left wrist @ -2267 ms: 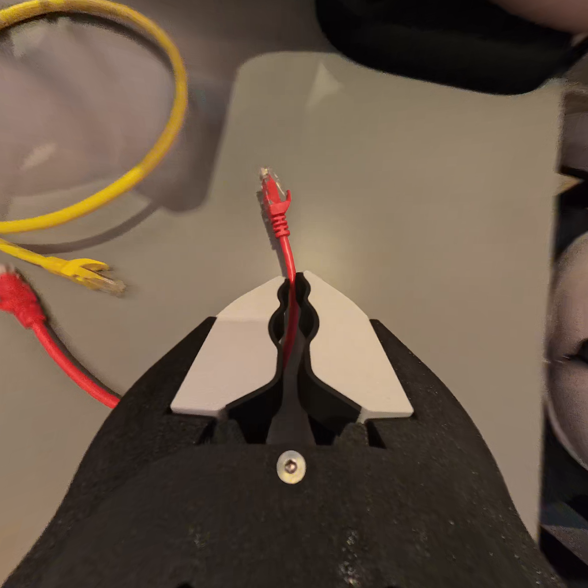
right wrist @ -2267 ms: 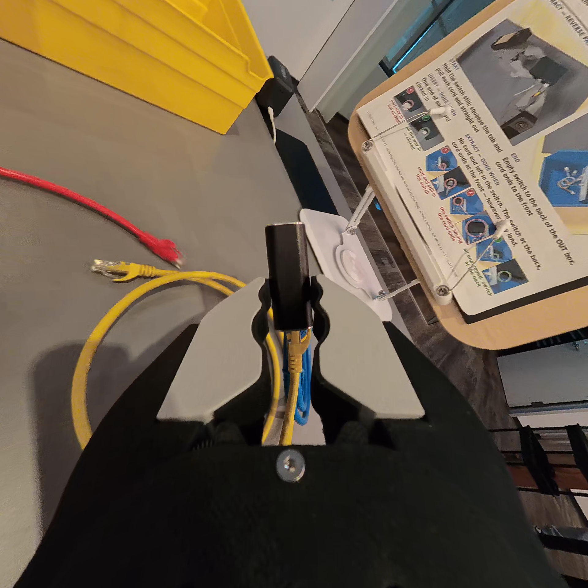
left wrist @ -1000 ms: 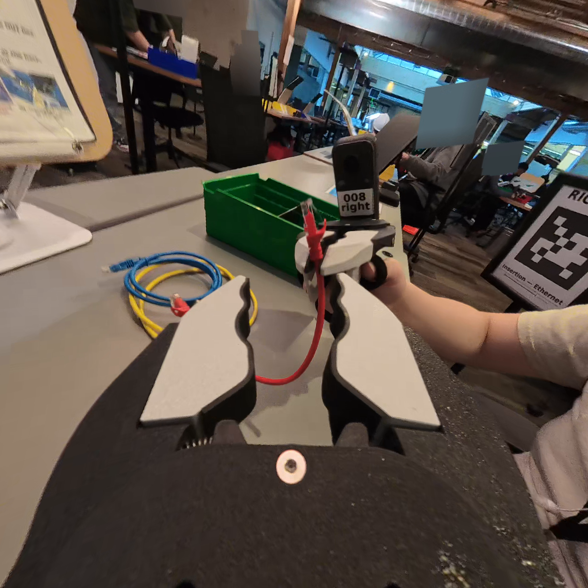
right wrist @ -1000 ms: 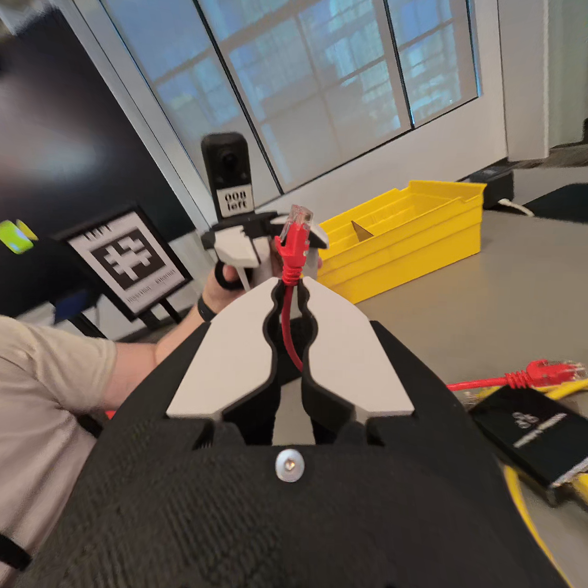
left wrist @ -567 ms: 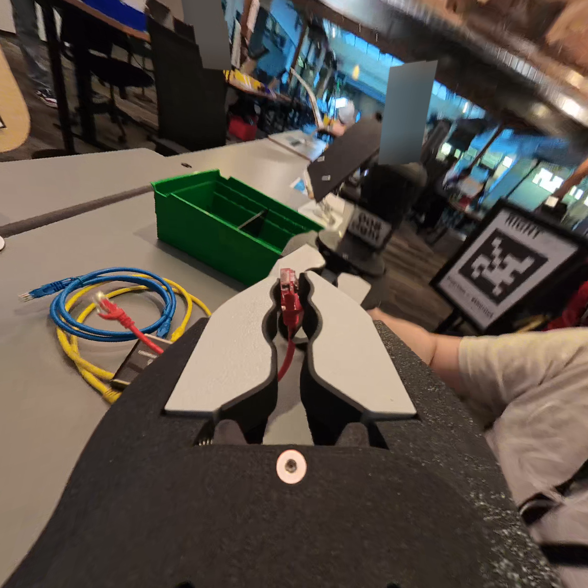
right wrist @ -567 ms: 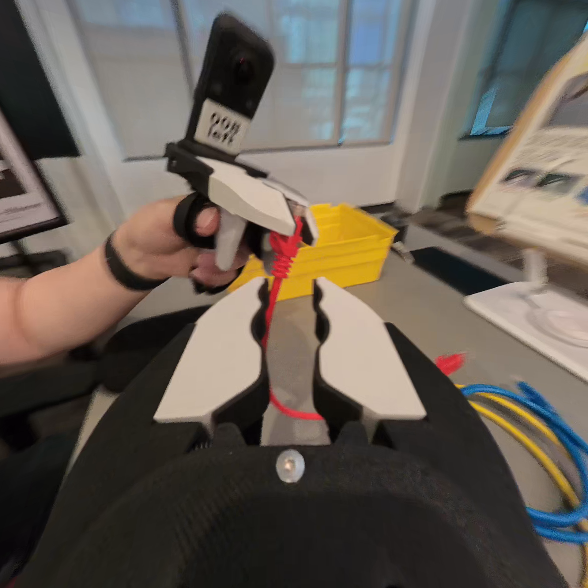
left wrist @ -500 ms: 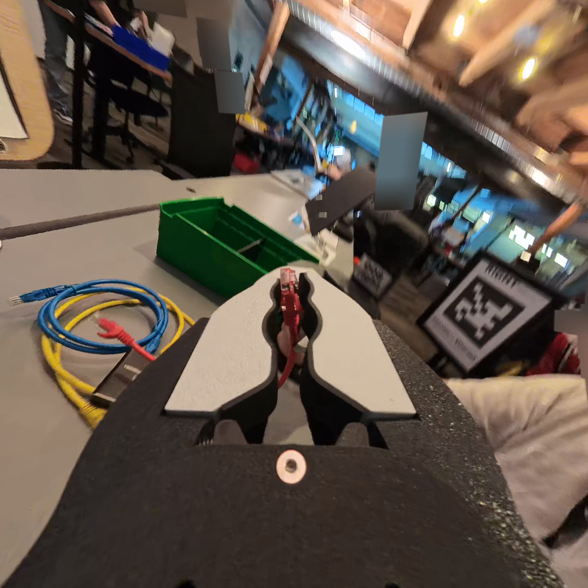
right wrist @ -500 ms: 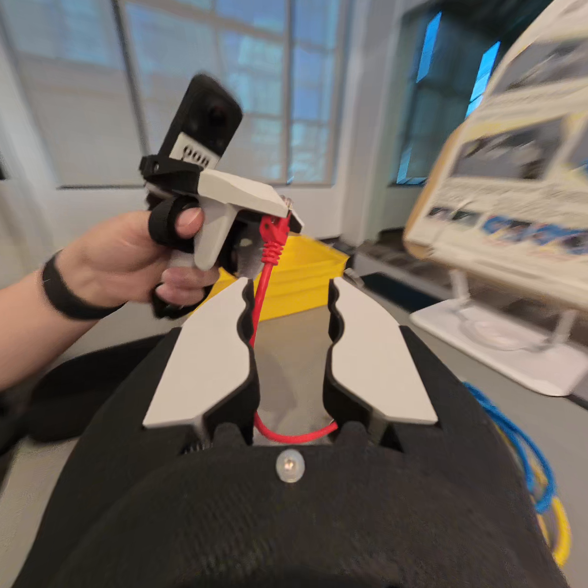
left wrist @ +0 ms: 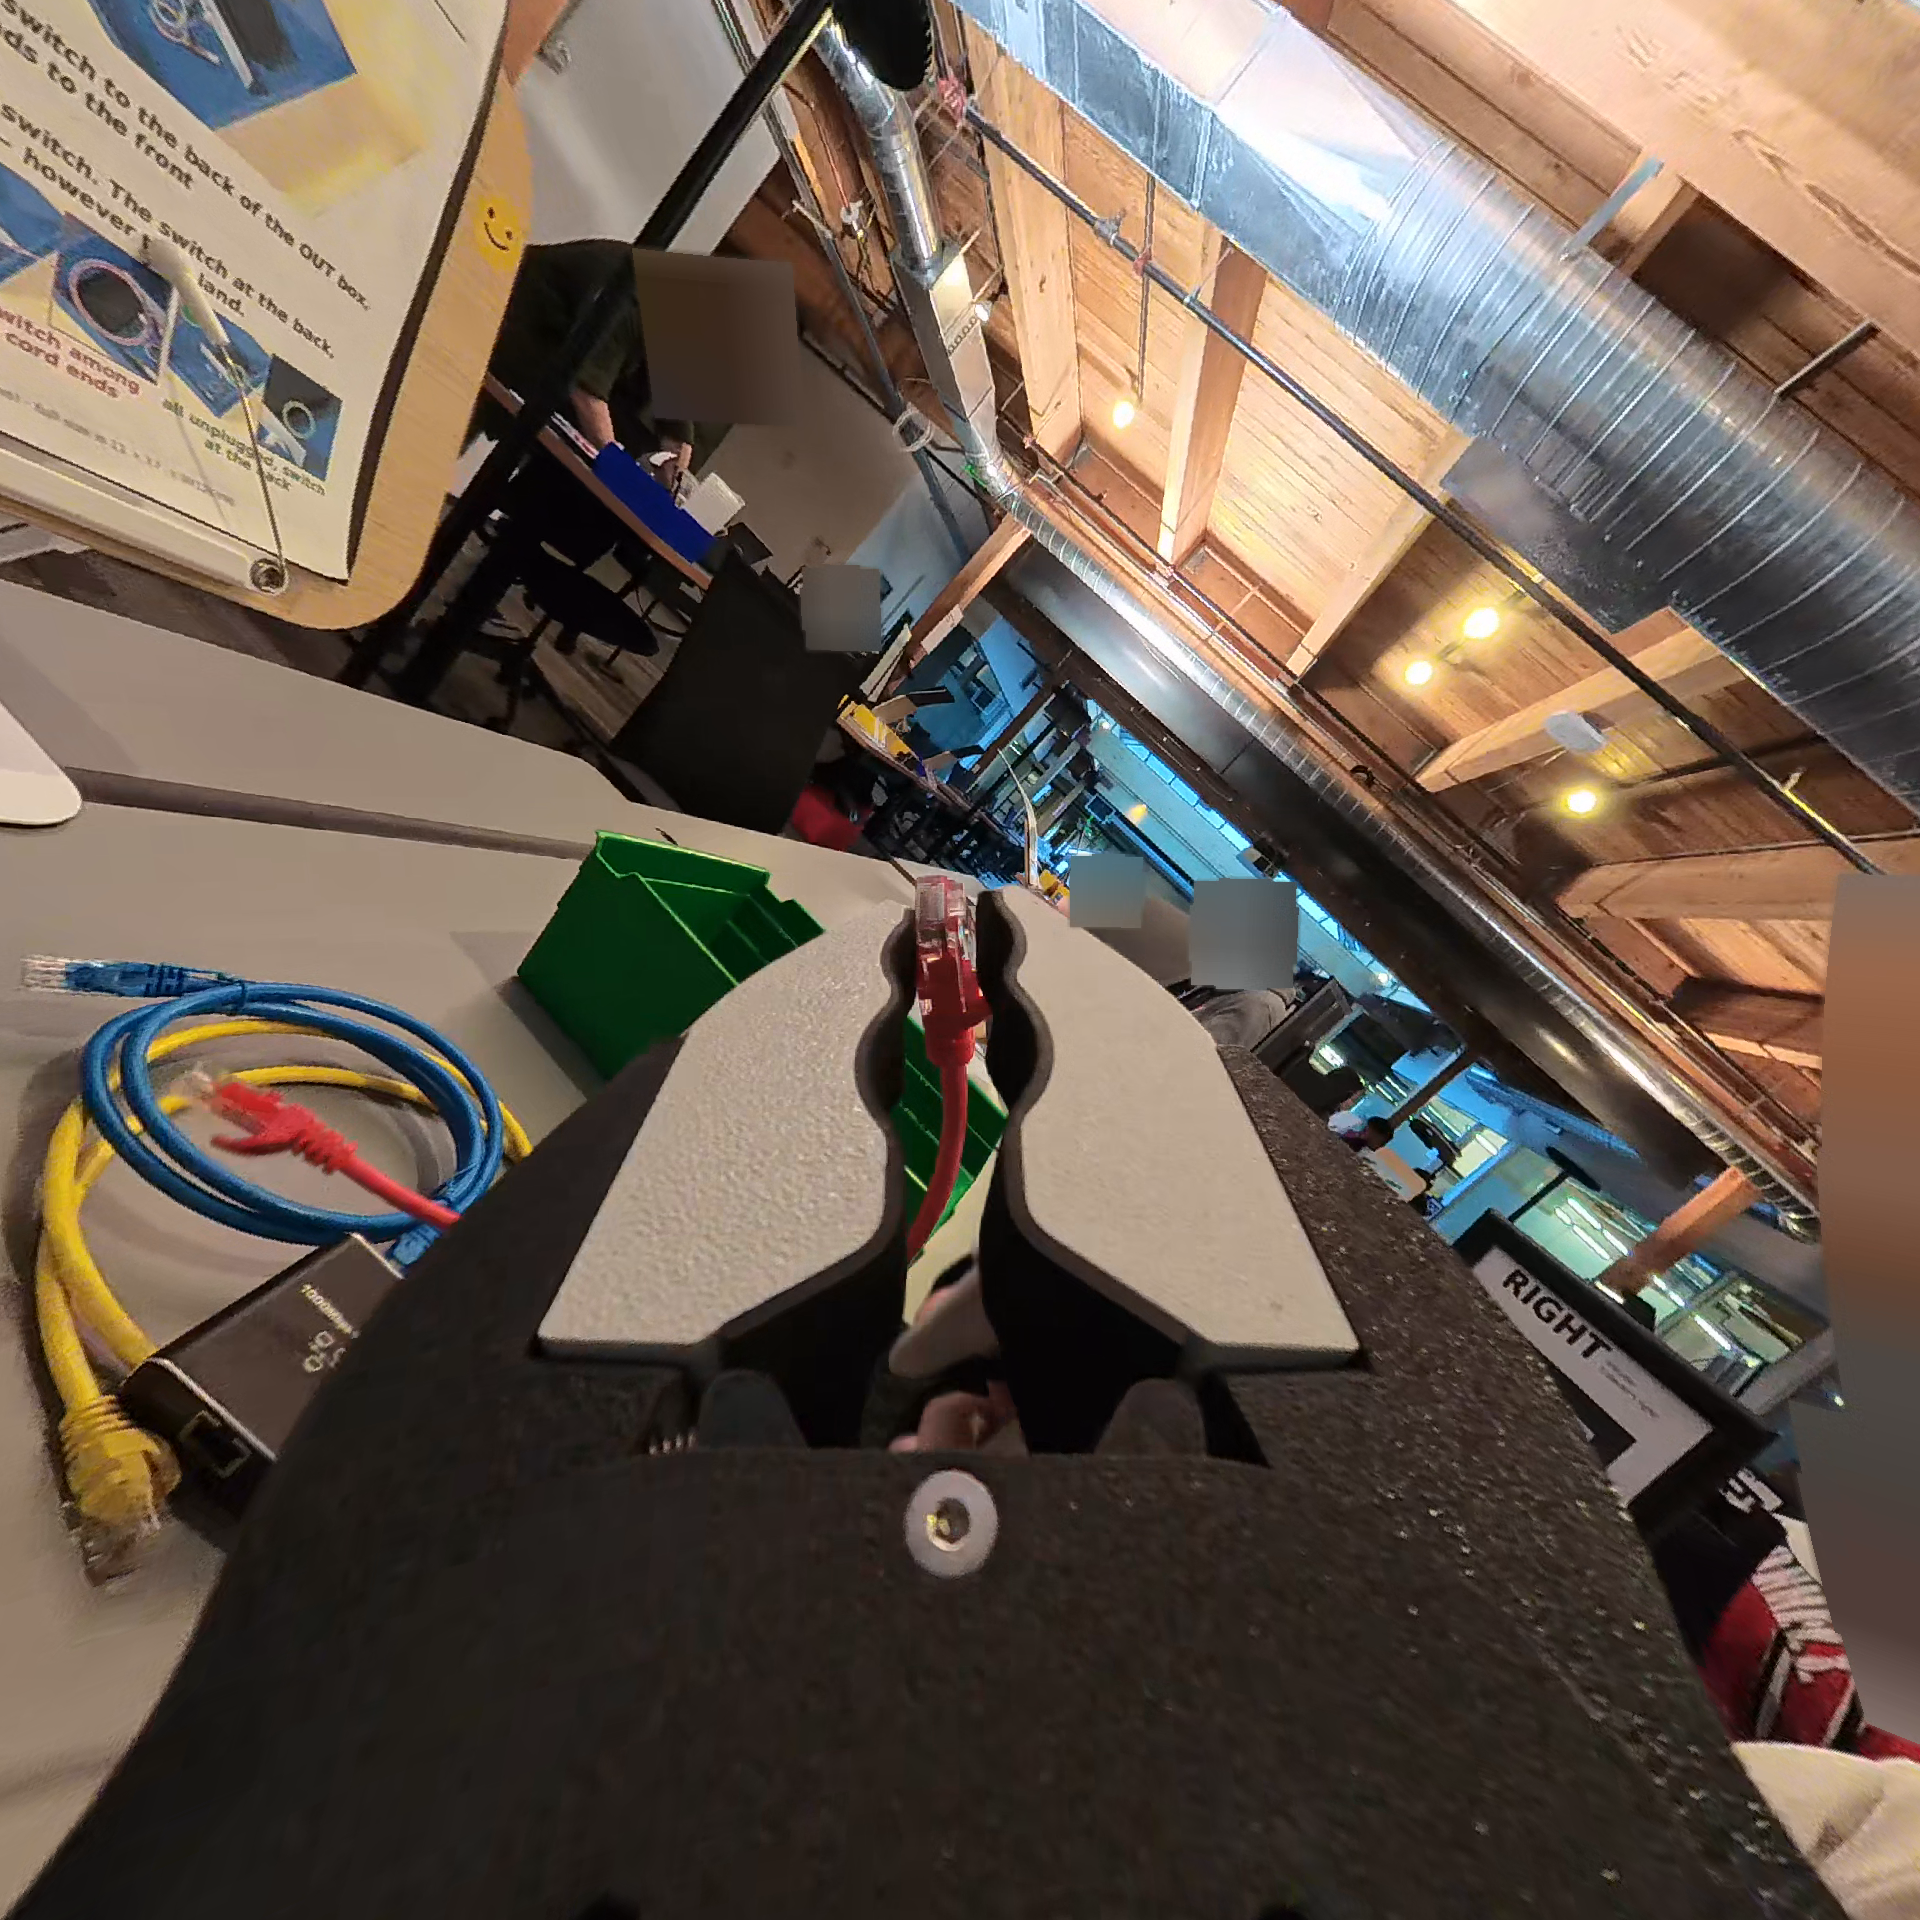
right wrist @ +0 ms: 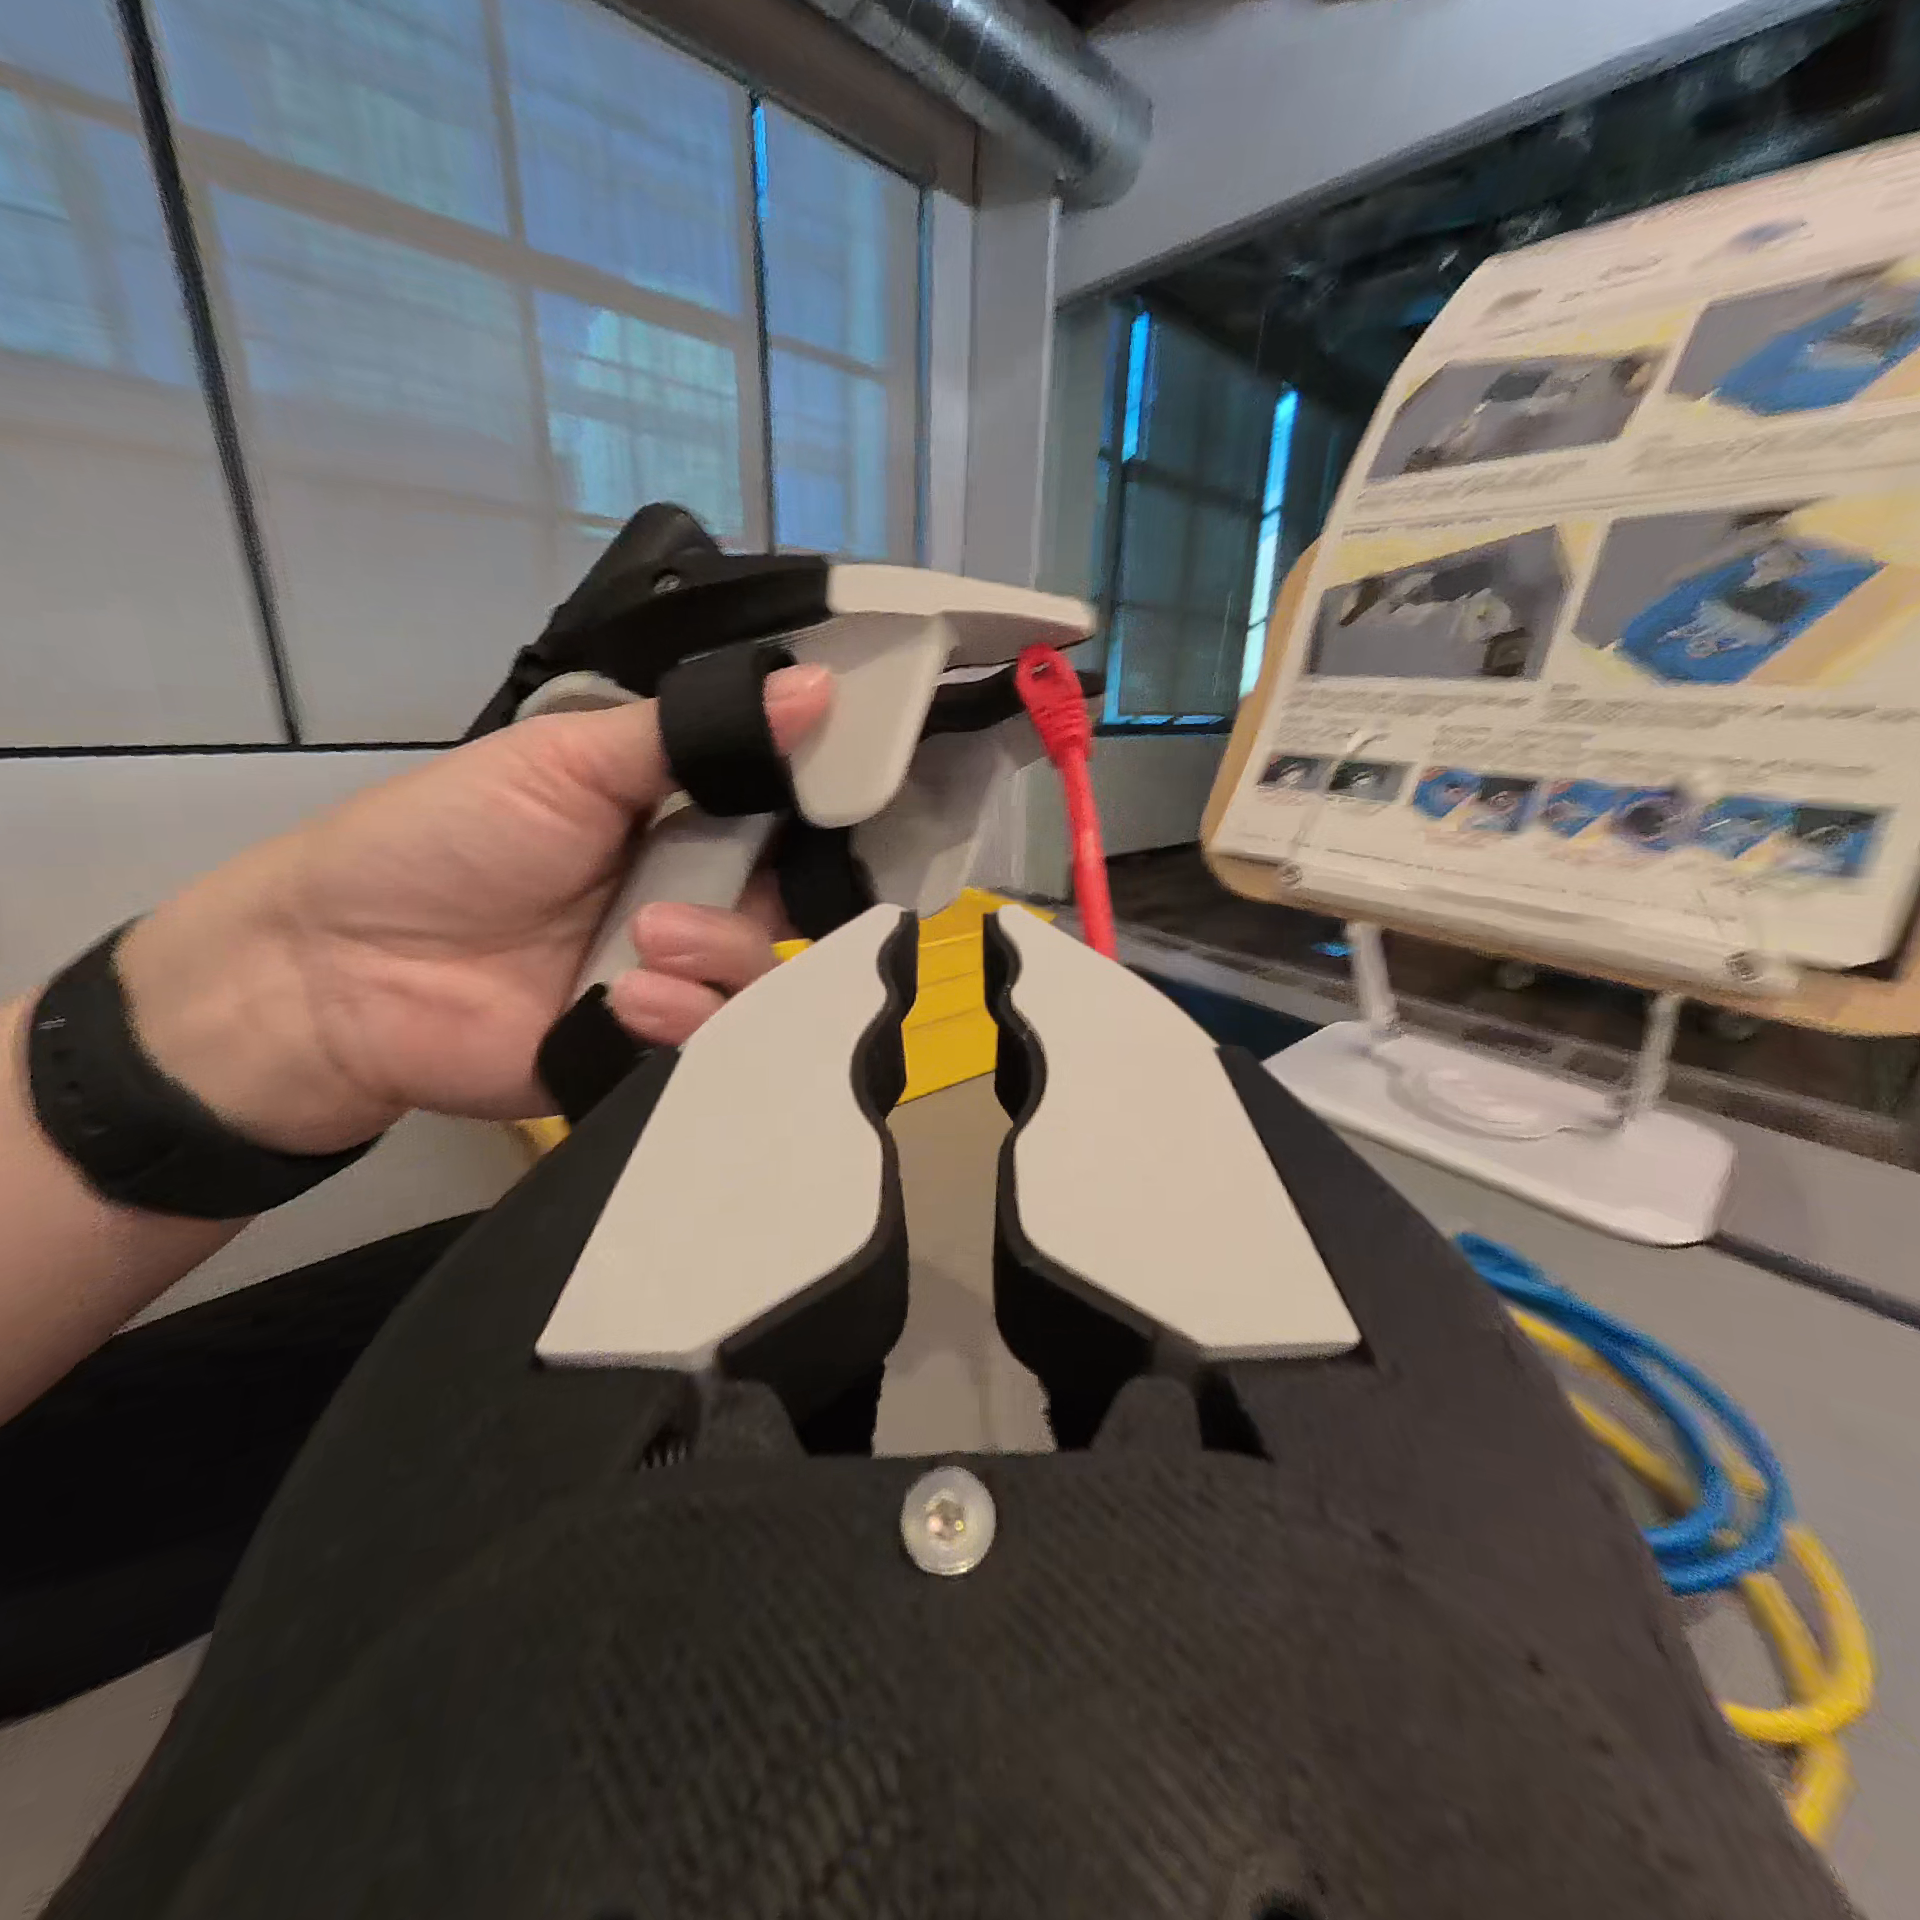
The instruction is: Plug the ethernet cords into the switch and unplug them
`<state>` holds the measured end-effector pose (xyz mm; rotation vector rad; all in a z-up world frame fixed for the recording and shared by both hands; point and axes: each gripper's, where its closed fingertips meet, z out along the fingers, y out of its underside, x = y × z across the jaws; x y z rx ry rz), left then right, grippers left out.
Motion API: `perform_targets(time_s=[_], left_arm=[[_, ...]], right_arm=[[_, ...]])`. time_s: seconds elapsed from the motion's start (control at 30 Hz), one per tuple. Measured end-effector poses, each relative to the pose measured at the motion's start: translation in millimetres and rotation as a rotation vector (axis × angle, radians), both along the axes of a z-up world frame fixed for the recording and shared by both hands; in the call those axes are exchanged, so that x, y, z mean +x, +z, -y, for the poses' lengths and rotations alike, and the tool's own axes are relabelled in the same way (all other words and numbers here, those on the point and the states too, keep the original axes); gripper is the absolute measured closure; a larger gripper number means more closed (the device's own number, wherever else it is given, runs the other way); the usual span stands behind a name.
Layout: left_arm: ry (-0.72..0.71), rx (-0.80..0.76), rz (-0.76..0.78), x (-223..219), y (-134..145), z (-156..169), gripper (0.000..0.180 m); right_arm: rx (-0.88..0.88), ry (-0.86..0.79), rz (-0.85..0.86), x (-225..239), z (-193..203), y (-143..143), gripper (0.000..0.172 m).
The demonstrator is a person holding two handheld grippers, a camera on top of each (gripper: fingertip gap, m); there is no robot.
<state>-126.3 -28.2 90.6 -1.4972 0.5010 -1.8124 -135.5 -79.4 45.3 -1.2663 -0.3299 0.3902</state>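
My left gripper [left wrist: 951, 920] is shut on the red cord's clear-tipped plug [left wrist: 943, 956], which points up and forward. The cord hangs down between the fingers. In the right wrist view the left gripper [right wrist: 1023, 639] is held up in a hand [right wrist: 416, 914], and the red cord [right wrist: 1075, 800] hangs from it. My right gripper [right wrist: 948, 935] is just below it, jaws narrowly apart with nothing between them; the cord passes outside its right finger. The black switch [left wrist: 260, 1340] lies on the table at the left, with the red cord's other plug [left wrist: 275, 1127] beside it.
Coiled blue cord [left wrist: 312, 1039] and yellow cord [left wrist: 73, 1247] lie around the switch; they also show in the right wrist view [right wrist: 1704, 1455]. A green bin [left wrist: 644, 966] stands behind them. A yellow bin [right wrist: 940, 997] and an instruction board [right wrist: 1610, 644] on a white stand [right wrist: 1507, 1132] are beyond. Spacing between my two grippers at the tips: around 7 cm. Both grippers' tips are roughly 20 cm from the black switch [left wrist: 260, 1340].
The red plug passed from my right gripper to my left, which shut on it. My right gripper opened, let the cord go, then narrowed its jaws on nothing. Both views tilted upward.
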Motion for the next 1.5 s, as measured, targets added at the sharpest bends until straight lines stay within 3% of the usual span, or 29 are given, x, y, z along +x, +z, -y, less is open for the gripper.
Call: perform_targets(time_s=[0.13,0.2,0.23,0.27,0.33,0.43,0.5,0.57,0.63,0.7,0.8,0.83,1.03,1.1,1.13,1.2,1.23,1.3,1.37,1.5], left_arm=[[-0.003,-0.003,0.019,-1,7,3,0.17],[-0.013,-0.009,0.028,-2,8,4,0.17],[-0.029,-0.016,0.034,-1,8,5,0.17],[-0.047,-0.021,0.033,0,7,8,0.17],[-0.093,-0.003,0.041,-1,9,13,0.167],[-0.238,0.193,-0.052,-11,10,27,0.139],[-0.238,0.423,-0.262,-18,-8,26,0.133],[-0.226,0.615,-0.368,-23,-12,29,0.128],[-0.269,0.715,-0.375,-23,-6,40,0.141],[-0.314,0.774,-0.383,-18,-3,52,0.143],[-0.331,0.844,-0.471,-8,-15,55,0.152],[-0.328,0.865,-0.488,-6,-19,55,0.165],[-0.338,0.834,-0.435,2,-17,60,0.168],[-0.314,0.805,-0.406,3,-10,55,0.168],[-0.308,0.783,-0.383,2,-5,53,0.168],[-0.298,0.744,-0.328,0,5,50,0.168],[-0.296,0.729,-0.298,-1,9,49,0.168],[-0.301,0.7,-0.257,-3,15,49,0.168],[-0.329,0.692,-0.233,-2,17,55,0.168],[-0.378,0.685,-0.22,2,11,69,0.168]], right_arm=[[0.139,-0.238,0.111,29,-1,22,0.139],[0.041,-0.202,0.177,25,-16,12,0.127],[-0.025,-0.189,0.191,26,-25,4,0.128],[-0.07,-0.113,0.221,19,-26,-2,0.161],[-0.095,0.019,0.198,14,-21,2,0.167],[-0.159,0.269,0.129,17,-5,15,0.167],[-0.227,0.417,0.123,23,4,20,0.167],[-0.302,0.503,0.143,29,9,19,0.167],[-0.338,0.536,0.214,29,12,16,0.167],[-0.378,0.544,0.266,28,12,10,0.167],[-0.402,0.56,0.301,25,13,4,0.167],[-0.402,0.558,0.306,25,13,3,0.167],[-0.349,0.499,0.259,37,8,10,0.166],[-0.208,0.351,0.218,47,5,30,0.149],[-0.112,0.294,0.204,49,13,42,0.15],[0.009,0.406,0.219,24,49,47,0.171],[-0.024,0.49,0.192,9,59,39,0.17],[-0.171,0.567,0.106,-14,52,16,0.148],[-0.206,0.44,0.026,-15,21,2,0.139],[-0.011,0.36,-0.239,7,5,37,0.132]])
